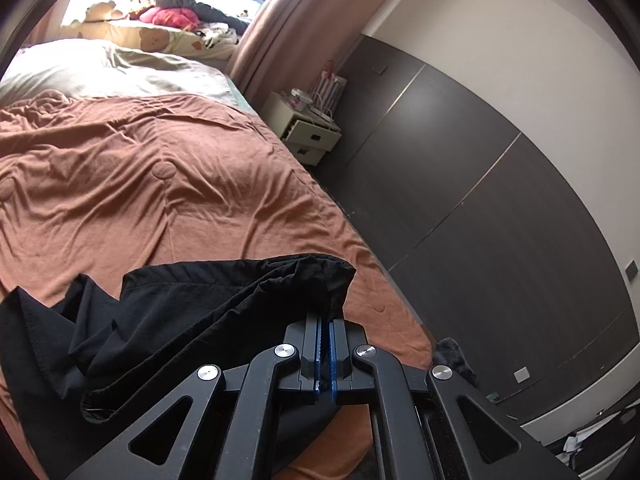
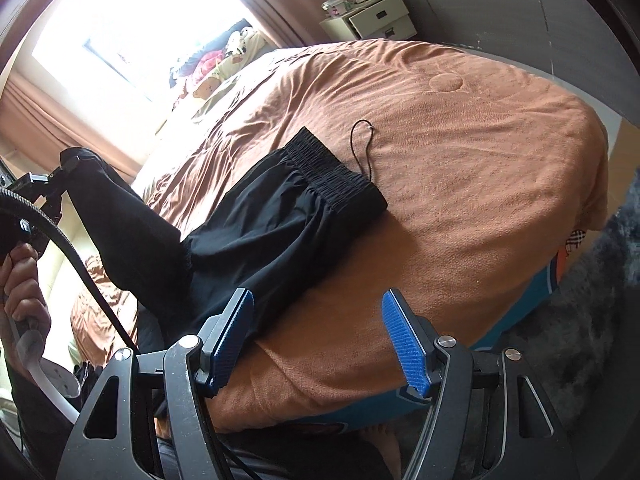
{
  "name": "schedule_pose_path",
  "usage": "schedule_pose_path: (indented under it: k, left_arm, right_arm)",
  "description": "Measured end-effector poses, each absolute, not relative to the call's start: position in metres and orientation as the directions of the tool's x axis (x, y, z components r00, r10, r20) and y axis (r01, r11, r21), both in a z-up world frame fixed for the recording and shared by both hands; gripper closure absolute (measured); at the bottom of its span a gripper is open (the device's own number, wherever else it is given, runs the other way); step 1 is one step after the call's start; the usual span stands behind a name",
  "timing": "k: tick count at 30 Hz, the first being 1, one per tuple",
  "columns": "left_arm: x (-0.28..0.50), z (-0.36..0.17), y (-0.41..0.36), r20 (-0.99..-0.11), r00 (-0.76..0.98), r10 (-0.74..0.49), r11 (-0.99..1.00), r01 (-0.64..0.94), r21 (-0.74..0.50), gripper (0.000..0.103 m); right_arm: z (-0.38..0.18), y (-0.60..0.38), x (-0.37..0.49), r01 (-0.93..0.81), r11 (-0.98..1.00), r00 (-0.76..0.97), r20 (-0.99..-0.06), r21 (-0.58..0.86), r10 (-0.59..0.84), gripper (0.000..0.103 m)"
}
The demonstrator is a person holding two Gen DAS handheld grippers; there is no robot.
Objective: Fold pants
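Left tongs (image 1: 325,330) clamp black pants (image 1: 192,312); right tongs (image 2: 316,340) gape.

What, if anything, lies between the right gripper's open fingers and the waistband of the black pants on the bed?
In the right wrist view, only bare orange bedspread lies between the right gripper and the waistband; the pants run along its left finger.

The left gripper (image 1: 325,326) pinches a bunched edge of black pants (image 1: 192,320), which drape left over the near orange bedspread (image 1: 160,184).
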State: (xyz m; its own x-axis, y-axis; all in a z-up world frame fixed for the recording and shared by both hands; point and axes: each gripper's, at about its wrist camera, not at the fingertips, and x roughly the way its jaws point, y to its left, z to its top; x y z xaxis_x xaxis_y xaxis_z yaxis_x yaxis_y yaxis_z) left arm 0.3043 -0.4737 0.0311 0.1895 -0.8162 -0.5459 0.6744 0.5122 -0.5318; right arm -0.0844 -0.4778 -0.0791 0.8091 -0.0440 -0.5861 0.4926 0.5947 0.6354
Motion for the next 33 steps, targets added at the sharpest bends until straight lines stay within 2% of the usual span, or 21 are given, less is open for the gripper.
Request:
schedule_pose_path:
  k: [5,7,9,11,13,20,33]
  left_arm:
    - [0.282,0.010,-0.500,-0.569,0.117,-0.814,0.480,0.686,-0.547,0.100]
    - [0.276,0.002,-0.511,-0.599,0.102,-0.794,0.492,0.686,-0.536,0.097]
    - [0.274,-0.005,-0.519,-0.637,0.088,-0.766,0.512,0.683,-0.521,0.077]
    - [0.271,-0.009,-0.518,-0.643,0.084,-0.761,0.512,0.687,-0.516,0.036]
    - [0.269,-0.009,-0.512,-0.642,0.109,-0.759,0.521,0.694,-0.497,0.022]
    - [0.284,-0.018,-0.466,-0.662,0.158,-0.733,0.571,0.671,-0.473,0.021]
    - [0.312,-0.047,-0.328,-0.718,0.335,-0.610,0.760,0.502,-0.412,0.021]
  right_arm:
    - [-0.086,-0.480,-0.087,0.506,0.583,0.801,-0.596,0.636,-0.045,0.037]
    - [-0.087,-0.480,-0.088,0.506,0.579,0.801,-0.597,0.639,-0.041,0.037]
    - [-0.087,-0.481,-0.086,0.507,0.581,0.799,-0.599,0.637,-0.041,0.037]
    - [-0.088,-0.483,-0.084,0.507,0.584,0.798,-0.601,0.634,-0.040,0.037]
    - [-0.088,-0.483,-0.082,0.505,0.584,0.799,-0.601,0.636,-0.036,0.037]
    - [-0.088,-0.479,-0.066,0.478,0.609,0.802,-0.598,0.633,-0.009,0.037]
    - [-0.080,-0.473,-0.011,0.413,0.699,0.816,-0.578,0.585,0.001,0.037]
